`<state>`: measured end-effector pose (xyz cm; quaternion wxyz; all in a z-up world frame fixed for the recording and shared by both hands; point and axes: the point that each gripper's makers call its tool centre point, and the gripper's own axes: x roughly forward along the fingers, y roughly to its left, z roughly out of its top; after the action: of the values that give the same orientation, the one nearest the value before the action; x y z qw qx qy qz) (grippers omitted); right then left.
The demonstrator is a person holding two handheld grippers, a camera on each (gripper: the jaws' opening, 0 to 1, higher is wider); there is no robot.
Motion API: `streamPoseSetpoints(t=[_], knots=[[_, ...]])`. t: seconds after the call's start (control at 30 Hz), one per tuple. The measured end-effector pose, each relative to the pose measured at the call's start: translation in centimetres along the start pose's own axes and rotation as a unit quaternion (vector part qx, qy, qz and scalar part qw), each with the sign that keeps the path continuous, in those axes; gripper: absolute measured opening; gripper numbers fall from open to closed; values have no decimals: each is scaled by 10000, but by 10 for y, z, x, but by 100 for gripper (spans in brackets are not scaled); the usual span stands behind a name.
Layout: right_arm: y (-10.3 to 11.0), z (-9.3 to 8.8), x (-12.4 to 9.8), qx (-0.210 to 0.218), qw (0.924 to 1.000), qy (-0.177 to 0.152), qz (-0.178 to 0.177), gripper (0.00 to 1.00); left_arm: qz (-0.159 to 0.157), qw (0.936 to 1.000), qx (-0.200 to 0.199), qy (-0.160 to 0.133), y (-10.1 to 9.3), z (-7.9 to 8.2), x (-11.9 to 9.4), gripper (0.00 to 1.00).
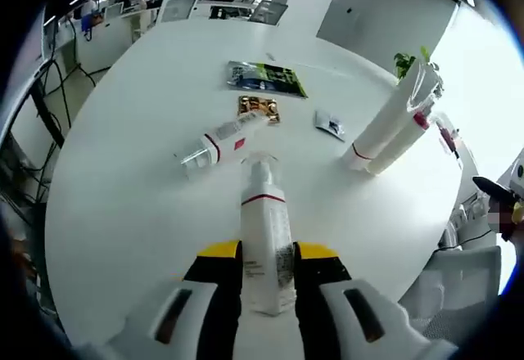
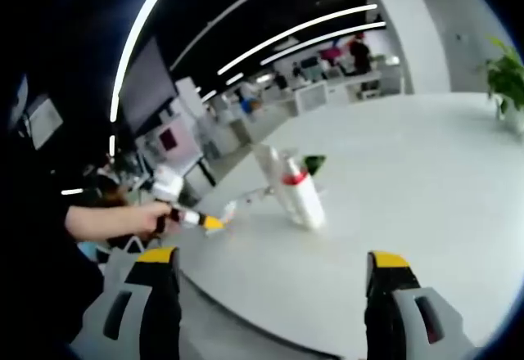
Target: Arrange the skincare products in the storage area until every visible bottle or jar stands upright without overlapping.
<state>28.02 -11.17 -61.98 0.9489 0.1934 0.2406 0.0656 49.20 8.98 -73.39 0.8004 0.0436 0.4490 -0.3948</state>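
Observation:
My left gripper (image 1: 268,255) is shut on a white pump bottle (image 1: 266,229) with a red band, its nozzle pointing away from me over the white round table (image 1: 123,213). Just beyond it a second white bottle (image 1: 219,143) with a red label lies on its side. Two tall white tubes (image 1: 391,124) stand close together on their caps at the right, and they appear as tubes (image 2: 296,190) in the right gripper view. My right gripper (image 2: 273,263) hangs open over the table's edge, holding nothing. A hand carries the left gripper (image 2: 190,217) at the left.
A gold-coloured pack (image 1: 259,108), a dark green sachet (image 1: 267,78) and a small grey sachet (image 1: 330,123) lie flat past the bottles. A potted plant (image 1: 405,61) stands at the far rim. Desks and screens (image 2: 327,90) lie behind the table. A chair (image 1: 454,282) stands at the right.

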Motion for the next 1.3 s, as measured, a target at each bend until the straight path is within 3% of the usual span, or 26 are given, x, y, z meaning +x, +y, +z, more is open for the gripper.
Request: streamPoseSetpoints(t=[0.27, 0.47, 0.73, 0.87, 0.9, 1.07, 1.23, 1.3], knots=[[18, 7, 12, -103, 9995, -1, 301, 93, -687, 9940, 367, -762, -51, 39, -35, 23], [30, 15, 18, -183, 9985, -75, 519, 93, -1462, 9805, 556, -1187, -96, 63, -66, 23], [35, 20, 16, -171, 9975, -163, 665, 92, -1906, 9661, 926, -1476, -132, 77, -93, 23], [41, 25, 13, -277, 9955, -228, 880, 88, -2435, 9511, 1131, -1528, -157, 79, -109, 23], [46, 28, 11, -314, 9940, -252, 1013, 86, -2677, 9445, 1198, -1479, -166, 77, -115, 23], [70, 51, 5, -484, 9855, -561, 1527, 82, -3089, 9253, 1660, -1443, -190, 73, -133, 23], [107, 75, 0, -667, 9694, -831, 2211, 81, -3944, 8906, 1605, -1599, -223, 75, -161, 23], [119, 84, -4, -644, 9616, -969, 2484, 78, -4099, 8827, 1630, -1618, -229, 75, -167, 23]])
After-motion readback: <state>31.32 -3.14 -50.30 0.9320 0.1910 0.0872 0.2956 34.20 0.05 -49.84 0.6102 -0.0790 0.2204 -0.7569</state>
